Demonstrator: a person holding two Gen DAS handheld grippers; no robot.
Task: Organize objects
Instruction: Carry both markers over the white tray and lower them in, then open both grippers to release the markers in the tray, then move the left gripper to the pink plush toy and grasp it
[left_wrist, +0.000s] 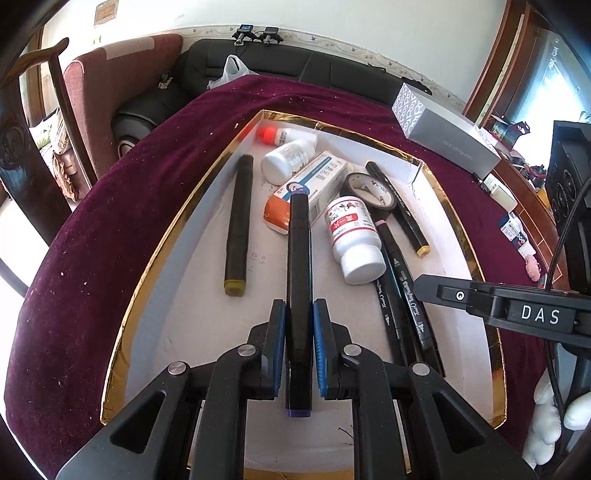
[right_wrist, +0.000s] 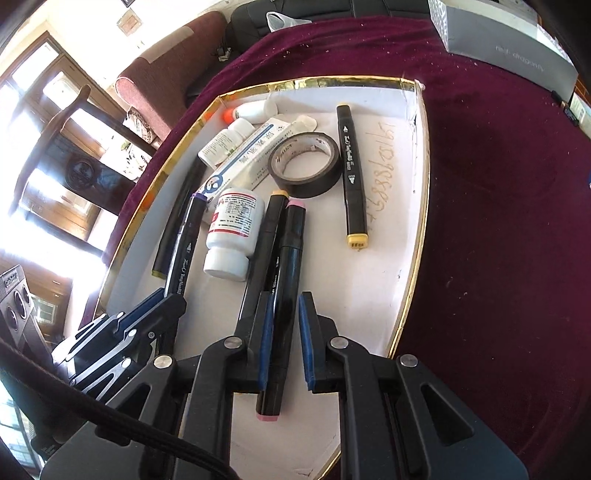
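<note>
In the left wrist view my left gripper (left_wrist: 299, 332) is shut on a black marker with purple caps (left_wrist: 298, 266), which points into a white tray with a gold rim (left_wrist: 155, 251). In the right wrist view my right gripper (right_wrist: 284, 332) is shut on a black marker with pink caps (right_wrist: 288, 266), held low over the same tray (right_wrist: 413, 258). The two grippers are side by side. The left one (right_wrist: 147, 314) shows at the lower left of the right wrist view.
In the tray lie a white pill bottle (right_wrist: 232, 232), a black tape roll (right_wrist: 306, 166), an ointment box (right_wrist: 243, 158), a yellow-capped marker (right_wrist: 352, 173), an olive-capped marker (left_wrist: 238, 221) and small bottles (left_wrist: 288, 158). A grey box (left_wrist: 443, 133) sits on the maroon cloth (left_wrist: 110, 221).
</note>
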